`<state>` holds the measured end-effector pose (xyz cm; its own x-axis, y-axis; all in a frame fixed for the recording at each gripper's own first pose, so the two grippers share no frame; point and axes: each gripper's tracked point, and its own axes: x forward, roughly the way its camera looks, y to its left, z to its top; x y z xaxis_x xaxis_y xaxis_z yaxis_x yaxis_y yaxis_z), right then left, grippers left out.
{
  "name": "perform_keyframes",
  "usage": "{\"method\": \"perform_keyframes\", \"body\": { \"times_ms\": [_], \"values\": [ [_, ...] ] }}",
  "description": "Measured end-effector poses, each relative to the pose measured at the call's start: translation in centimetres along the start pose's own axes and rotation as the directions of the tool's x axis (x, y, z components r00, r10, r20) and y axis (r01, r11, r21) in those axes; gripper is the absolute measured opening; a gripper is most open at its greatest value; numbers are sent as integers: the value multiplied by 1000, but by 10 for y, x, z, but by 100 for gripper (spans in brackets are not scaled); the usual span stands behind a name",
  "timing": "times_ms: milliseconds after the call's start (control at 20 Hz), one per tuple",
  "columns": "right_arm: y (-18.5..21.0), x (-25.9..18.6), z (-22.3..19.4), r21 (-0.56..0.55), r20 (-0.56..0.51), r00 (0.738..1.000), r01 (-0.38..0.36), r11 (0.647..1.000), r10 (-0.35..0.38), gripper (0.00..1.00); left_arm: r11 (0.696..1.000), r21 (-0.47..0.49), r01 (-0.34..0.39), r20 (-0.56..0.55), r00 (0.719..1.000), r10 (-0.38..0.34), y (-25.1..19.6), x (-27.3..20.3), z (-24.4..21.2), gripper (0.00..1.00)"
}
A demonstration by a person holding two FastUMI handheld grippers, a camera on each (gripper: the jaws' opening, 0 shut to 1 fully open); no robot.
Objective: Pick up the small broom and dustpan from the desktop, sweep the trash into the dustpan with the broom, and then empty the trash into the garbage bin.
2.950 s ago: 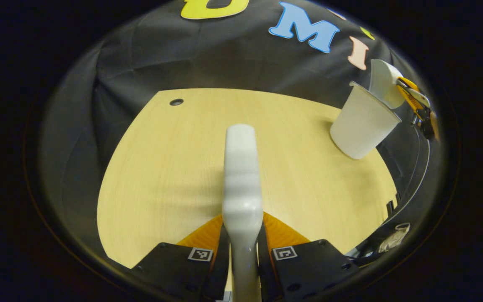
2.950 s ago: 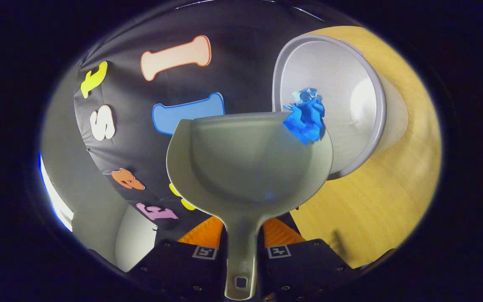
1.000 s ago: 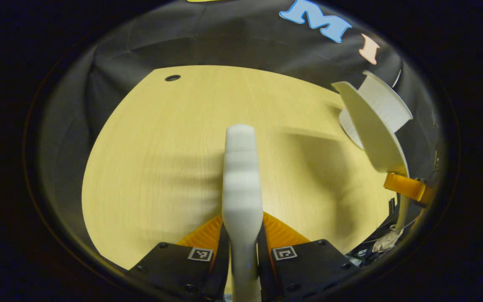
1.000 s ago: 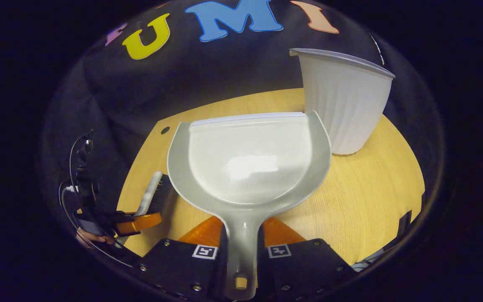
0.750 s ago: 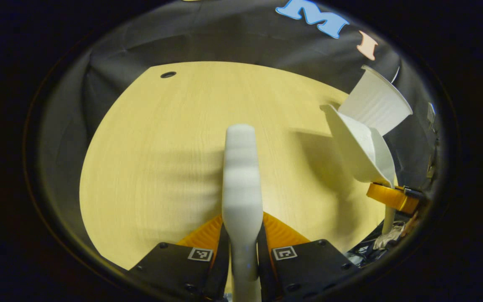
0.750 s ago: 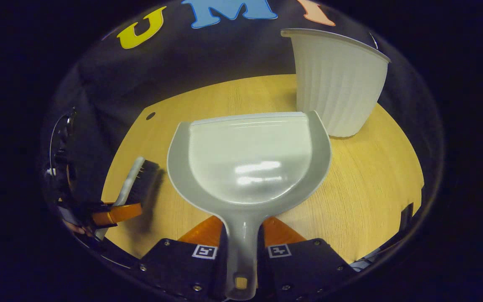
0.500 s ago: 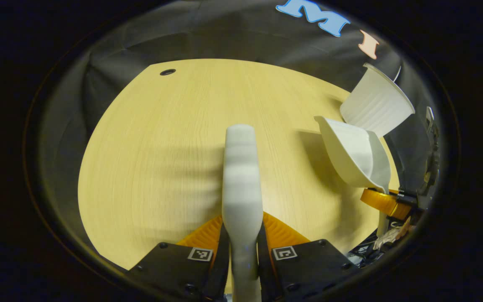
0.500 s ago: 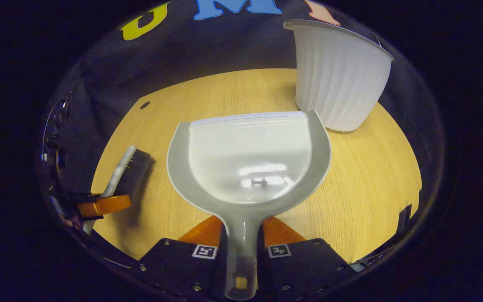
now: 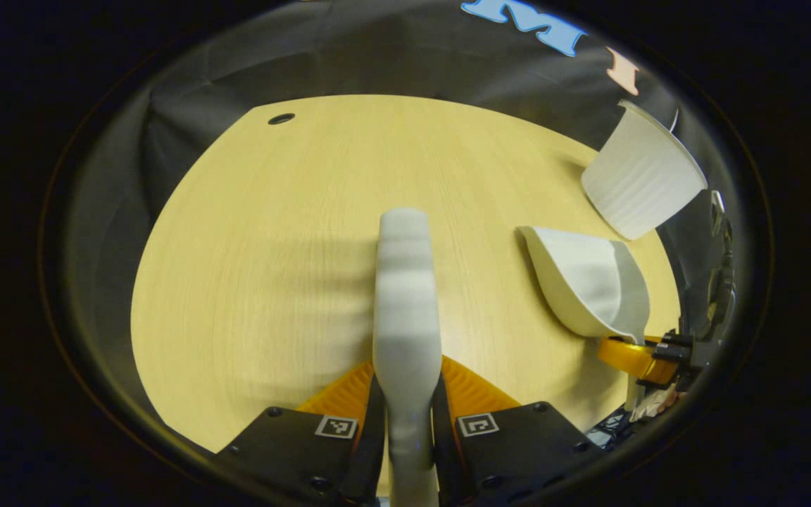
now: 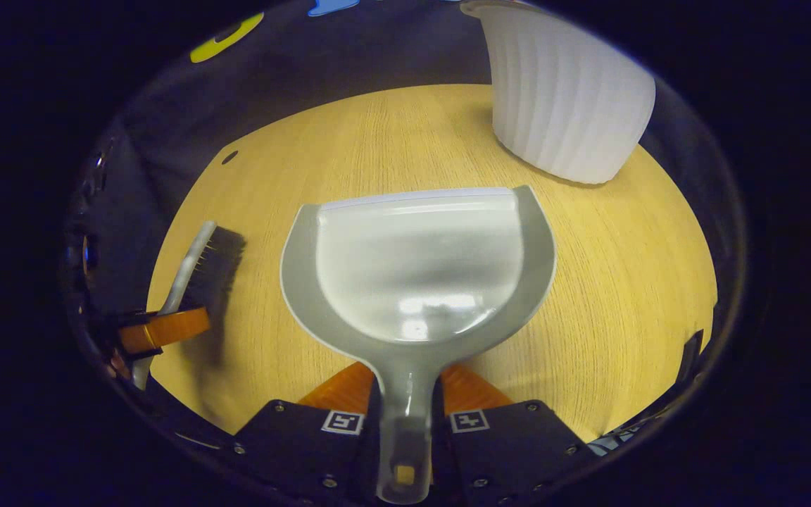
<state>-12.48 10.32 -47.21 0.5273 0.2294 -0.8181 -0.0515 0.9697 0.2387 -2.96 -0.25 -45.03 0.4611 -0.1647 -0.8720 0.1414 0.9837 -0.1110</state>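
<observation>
Right gripper view: we have the right tongs [image 10: 405, 422] clamped on the handle of the dustpan [image 10: 416, 260], whose pan reaches straight ahead of them, its long axis running from the handle to the flat lip. The pan looks empty, nothing blue or crumpled in it. The garbage bin [image 10: 564, 91] stands on the desk [image 10: 624, 282] beyond the dustpan's lip and off to the bin-side corner, near but apart. On the far side of the dustpan from the bin we see the broom [image 10: 201, 264], bristles dark, held low over the desk.

Over in the left gripper view, the left tongs [image 9: 405, 422] pinch the broom's pale handle [image 9: 405, 296], which points dead ahead along them. From here the dustpan [image 9: 588, 282] lies between us and the bin [image 9: 641, 179], with the right tongs at its handle.

We judge the emptying done; what is left is setting both tools down. For that, each tool's long axis already lies along its own tongs, low above the desk, so lowering and letting go should do.
</observation>
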Motion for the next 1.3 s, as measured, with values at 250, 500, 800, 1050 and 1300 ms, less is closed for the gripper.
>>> {"method": "perform_keyframes", "body": {
  "times_ms": [250,500,800,1050,1300],
  "values": [
    [1,-1,1,6,-5,1000,-29,1000,29,34,999,-8,-32,12,999,33,-3,5,-3,40],
    [-3,-3,6,-14,1,998,-59,998,59,38,998,-9,-66,62,996,67,7,-2,6,48],
    [-8,-36,21,-82,59,995,-81,993,86,80,997,2,-74,193,979,73,6,-19,31,98],
    [-12,-83,64,-130,236,965,-86,988,115,98,995,-17,-94,413,906,92,-1,-55,71,96],
    [-36,-124,122,-217,520,851,52,975,71,97,995,-42,-93,632,769,98,-19,-104,118,96]
  ]
}}
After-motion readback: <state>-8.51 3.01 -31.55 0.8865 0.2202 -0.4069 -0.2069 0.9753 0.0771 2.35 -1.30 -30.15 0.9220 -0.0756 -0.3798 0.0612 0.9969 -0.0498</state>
